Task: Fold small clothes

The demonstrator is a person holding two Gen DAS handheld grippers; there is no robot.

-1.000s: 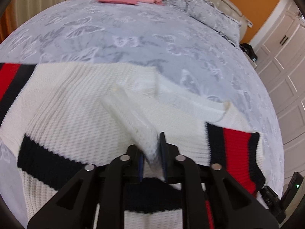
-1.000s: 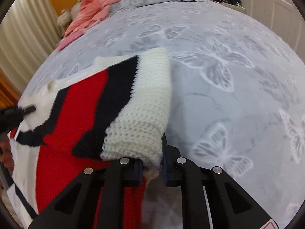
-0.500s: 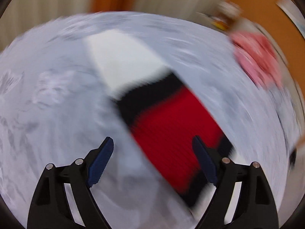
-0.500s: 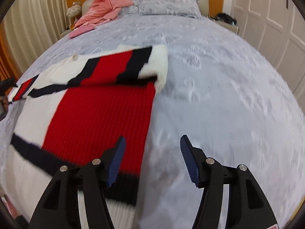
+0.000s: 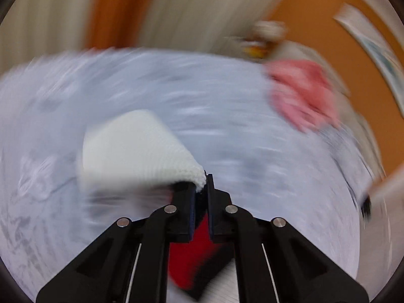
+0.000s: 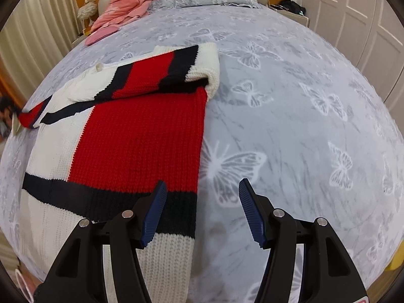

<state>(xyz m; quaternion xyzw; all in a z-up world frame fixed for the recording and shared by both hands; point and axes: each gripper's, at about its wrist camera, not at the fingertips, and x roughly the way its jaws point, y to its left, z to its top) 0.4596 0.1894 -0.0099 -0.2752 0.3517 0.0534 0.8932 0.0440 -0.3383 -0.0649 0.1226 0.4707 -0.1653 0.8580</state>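
- My left gripper [image 5: 201, 194], wide apart over the sleeve half a second ago, is now clamped on the white cuff [image 5: 141, 149] of the left sleeve; the red and black bands hang below between my fingers. The view is smeared by motion, so I judge the arm is swinging while it carries the sleeve.
- The sweater [image 6: 136, 146] lies flat on the left half of the bed [image 6: 290, 116], its hem toward the near edge, collar toward the pillows. From my right wrist view the left sleeve's tip [image 6: 30, 116] lifts off at the bed's left edge.
- The right sleeve [image 6: 161, 75] is already folded across the chest, its white cuff at the sweater's right edge.
- My right gripper [image 6: 202, 209], clamped on that cuff a second ago, now stands apart and empty over the hem near the bed's near edge.
- Pink clothes [image 6: 126, 2] lie at the far left corner.
- So one sleeve is done; I judge the second fold comes next, then the body.
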